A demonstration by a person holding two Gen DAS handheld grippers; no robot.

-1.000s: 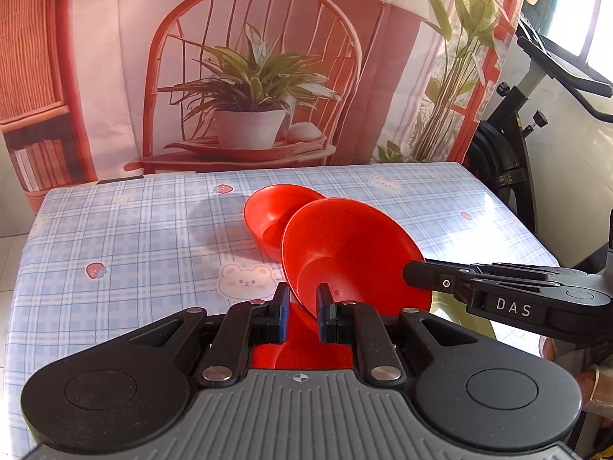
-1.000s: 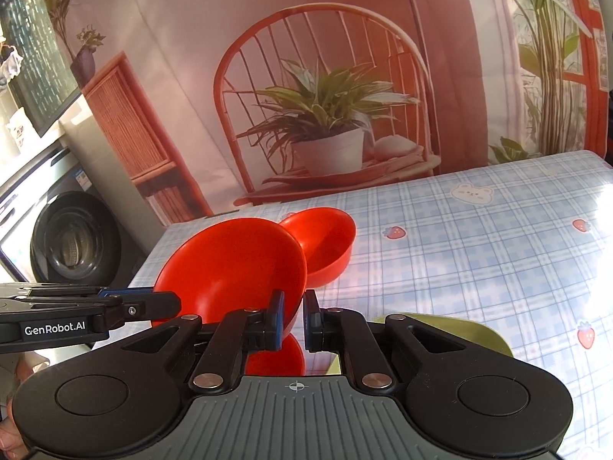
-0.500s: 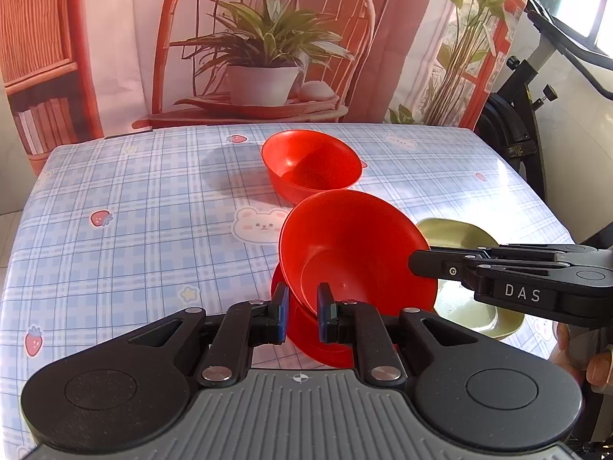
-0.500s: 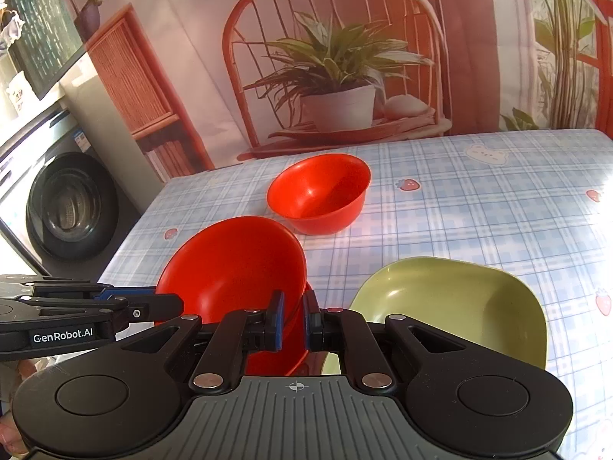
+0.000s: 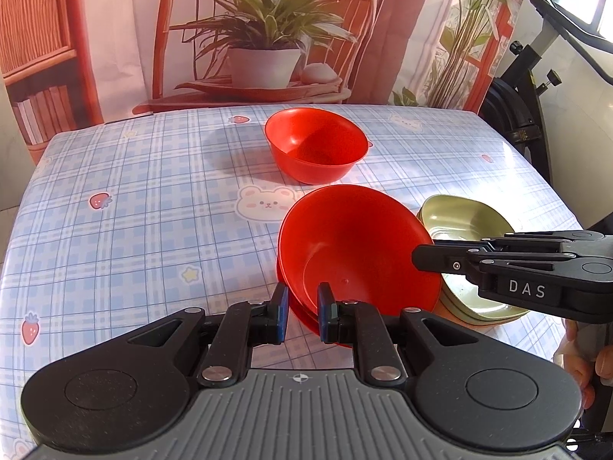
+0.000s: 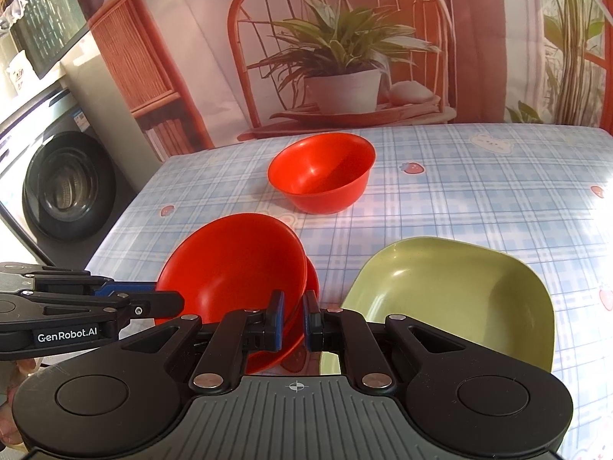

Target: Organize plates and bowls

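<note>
Both grippers (image 5: 302, 312) (image 6: 293, 316) are closed on the tilted red bowl's (image 5: 356, 245) rim; it leans on another red dish (image 6: 312, 287) beside green plates (image 6: 456, 299).

Held red bowl (image 5: 356, 245) lowered, seemingly nested onto another.

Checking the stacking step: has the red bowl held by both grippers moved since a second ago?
Yes. The held red bowl has come down onto the lower red bowl beside the green plates.

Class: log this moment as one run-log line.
left gripper: shut on red bowl | right gripper: shut on red bowl | under: second red bowl
</note>
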